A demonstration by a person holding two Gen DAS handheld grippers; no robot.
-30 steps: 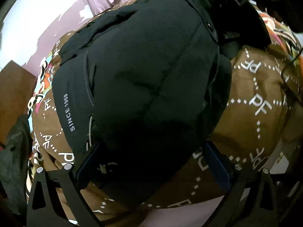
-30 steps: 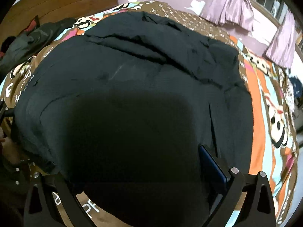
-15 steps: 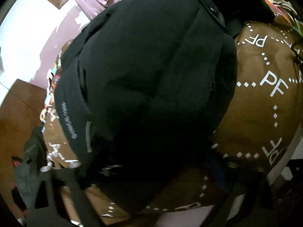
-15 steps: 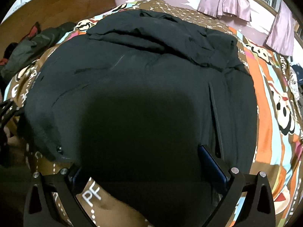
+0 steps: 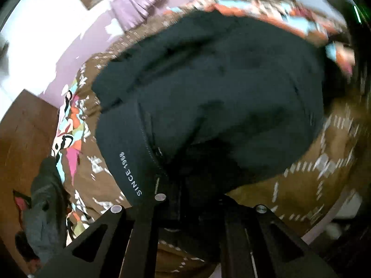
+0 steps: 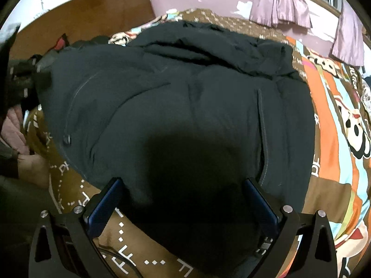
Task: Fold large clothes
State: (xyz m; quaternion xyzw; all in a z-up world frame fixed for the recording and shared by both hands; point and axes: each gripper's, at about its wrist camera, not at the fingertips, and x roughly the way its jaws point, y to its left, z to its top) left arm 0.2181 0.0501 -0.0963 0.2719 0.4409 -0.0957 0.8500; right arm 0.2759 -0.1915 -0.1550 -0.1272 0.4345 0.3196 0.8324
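Left gripper (image 5: 194, 199) just closed, clamped on the hem of the black jacket (image 5: 220, 97), right gripper (image 6: 183, 199) with fingers apart over the hem, jacket spread on the patterned bedspread (image 6: 336, 120), purple curtains (image 6: 280, 2) beyond

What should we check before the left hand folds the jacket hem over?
1. Left gripper closed on the black puffer jacket: ok; its fingers have just been closing, with the hem between them.
2. Hem fully caught: cannot tell; the contact is dark.
3. Right gripper gripping: not ok; its fingers stand wide over the near hem, holding nothing.
4. Jacket flat on the patterned bedspread: not ok; the far part is bunched.
5. Fold path clear: ok; the grey garment lies at the bed's side, off the jacket.
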